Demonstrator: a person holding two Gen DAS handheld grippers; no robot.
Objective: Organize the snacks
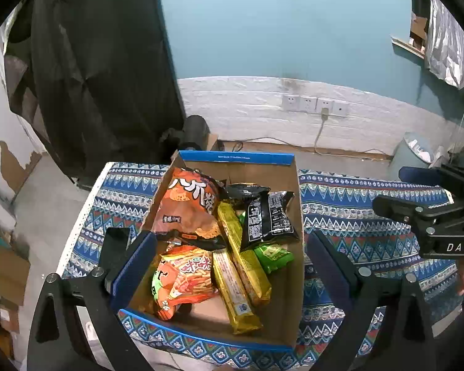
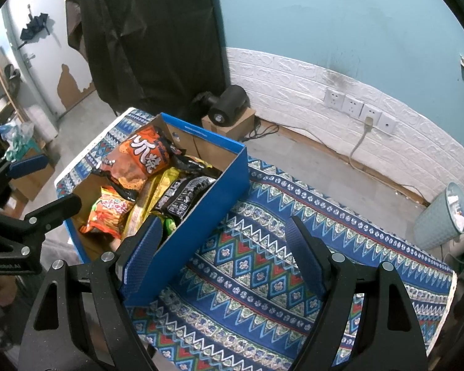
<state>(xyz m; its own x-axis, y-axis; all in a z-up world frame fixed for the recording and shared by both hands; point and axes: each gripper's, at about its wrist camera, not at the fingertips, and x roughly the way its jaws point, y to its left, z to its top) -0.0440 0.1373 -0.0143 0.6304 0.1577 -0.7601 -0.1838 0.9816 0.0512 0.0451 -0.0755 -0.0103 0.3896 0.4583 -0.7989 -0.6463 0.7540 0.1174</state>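
One box (image 1: 289, 281) with blue rims stands on the tabletop (image 1: 355, 198), near its left end, and it holds the snacks (image 1: 225, 238): two orange bags, two long yellow packs, black packs and a green one. A cloth with blue zigzag and diamond patterns covers the tabletop; right of the box the cloth (image 2: 263, 262) lies bare. Behind the tabletop the floor (image 2: 309, 160) is grey. The wall (image 1: 278, 31) is teal above and has white brick-like panels below, with a row of sockets (image 1: 314, 105); a cable hangs from one plug. A dark cloth (image 2: 151, 31) hangs at the left, beside a door (image 2: 43, 46) with peeled paint. A pale bin (image 2: 439, 216) stands on the floor at the right.

The left gripper (image 1: 229, 262) is released above the box, with nothing between its blue pads. The right gripper (image 2: 222, 259) is released too, above the bare cloth, its left pad in front of the blue side of the box.
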